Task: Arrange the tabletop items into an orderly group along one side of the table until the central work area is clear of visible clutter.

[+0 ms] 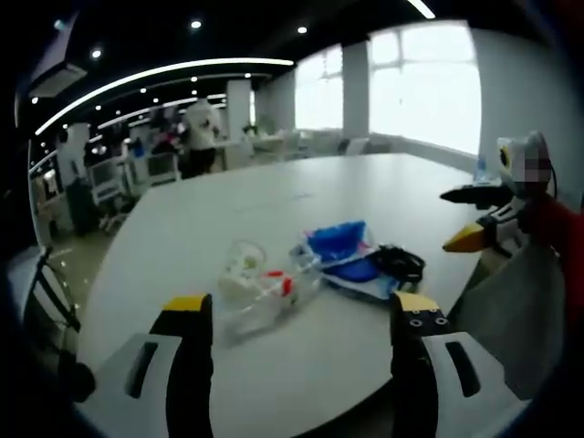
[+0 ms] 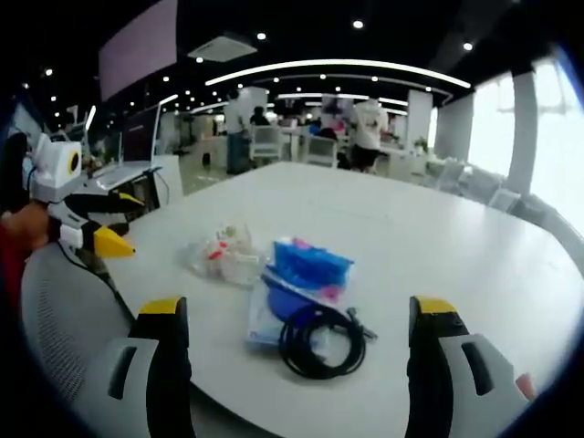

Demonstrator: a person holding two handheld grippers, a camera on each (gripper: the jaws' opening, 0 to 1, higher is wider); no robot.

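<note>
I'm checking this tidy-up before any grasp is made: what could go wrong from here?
The coiled black cable lies partly on the blue packet, so pulling one may drag the other. The clear plastic bag looks crumpled and slippery and may slide from the jaws. All three sit close to the table's near edge and could be knocked off.

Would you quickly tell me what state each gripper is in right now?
Left gripper: open, holding nothing, above the table edge.
Right gripper: open, holding nothing, near the black cable coil.
</note>
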